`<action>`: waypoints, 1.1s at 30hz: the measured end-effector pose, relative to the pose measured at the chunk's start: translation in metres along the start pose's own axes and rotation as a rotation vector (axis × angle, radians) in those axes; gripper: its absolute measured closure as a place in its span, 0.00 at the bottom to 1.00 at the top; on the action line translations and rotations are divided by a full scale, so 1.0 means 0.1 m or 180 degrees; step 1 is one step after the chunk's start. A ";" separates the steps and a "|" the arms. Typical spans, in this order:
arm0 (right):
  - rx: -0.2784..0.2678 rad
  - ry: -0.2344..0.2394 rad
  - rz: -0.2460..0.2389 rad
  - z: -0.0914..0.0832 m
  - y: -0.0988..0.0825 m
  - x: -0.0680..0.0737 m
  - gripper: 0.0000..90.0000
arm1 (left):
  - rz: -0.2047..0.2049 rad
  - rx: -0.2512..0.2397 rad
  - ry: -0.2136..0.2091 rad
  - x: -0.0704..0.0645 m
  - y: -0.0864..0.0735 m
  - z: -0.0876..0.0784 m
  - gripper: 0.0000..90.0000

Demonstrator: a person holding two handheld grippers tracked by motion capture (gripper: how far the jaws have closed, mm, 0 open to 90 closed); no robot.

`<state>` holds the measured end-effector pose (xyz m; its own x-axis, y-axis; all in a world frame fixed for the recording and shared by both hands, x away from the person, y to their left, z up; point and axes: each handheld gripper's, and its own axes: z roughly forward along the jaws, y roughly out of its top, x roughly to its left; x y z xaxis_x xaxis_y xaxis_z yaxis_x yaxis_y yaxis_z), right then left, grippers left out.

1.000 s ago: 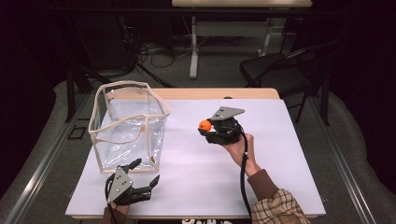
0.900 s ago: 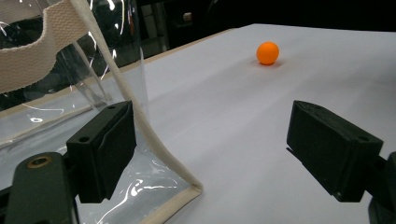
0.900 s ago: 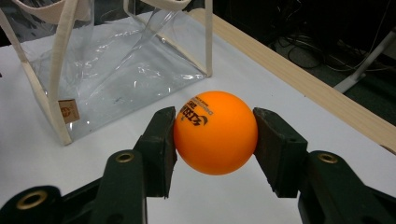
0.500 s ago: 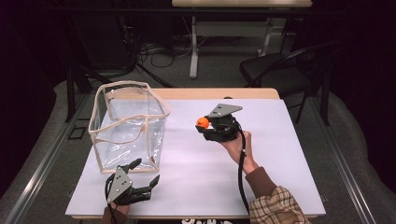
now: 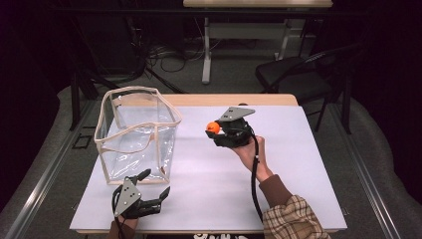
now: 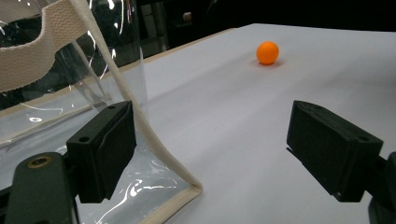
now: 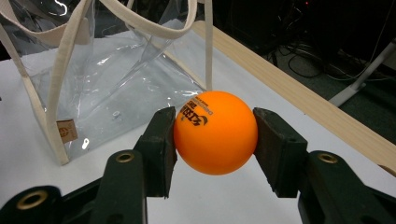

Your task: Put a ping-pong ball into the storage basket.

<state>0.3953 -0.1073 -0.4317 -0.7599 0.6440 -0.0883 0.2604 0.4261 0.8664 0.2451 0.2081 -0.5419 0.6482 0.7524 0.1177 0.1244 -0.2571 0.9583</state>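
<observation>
Ball (image 7: 215,132), orange with black print, sits pinched between the two jaws of the right gripper (image 7: 215,140), one pad pressed to each side of it

Largest item: white table sheet (image 5: 209,174), under both grippers. Right gripper (image 5: 230,133) is held up above it, the ball (image 5: 213,128) at its tip pointing toward the bag

Clear plastic bag (image 5: 137,134), cream webbing trim and handles, stands upright and open-topped ahead of the right gripper's jaws, apart from them; in the right gripper view it (image 7: 107,74) stands just behind the ball

Left gripper (image 5: 149,191) lies low on the sheet just beside the bag's near bottom corner, jaws spread wide, nothing between them. In the left gripper view one jaw stands against the bag's seam (image 6: 154,140); the ball (image 6: 267,52) shows far ahead
</observation>
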 end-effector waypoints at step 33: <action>-0.0008 0.0043 -0.0074 0.14 0.32 -0.03 0.57 | -0.0009 -0.0005 -0.0011 0.00 0.00 0.00 0.18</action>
<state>0.4142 -0.0868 -0.4109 -0.7737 0.6253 -0.1019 0.2410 0.4393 0.8654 0.2451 0.2079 -0.5420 0.6503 0.7510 0.1141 0.1250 -0.2539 0.9591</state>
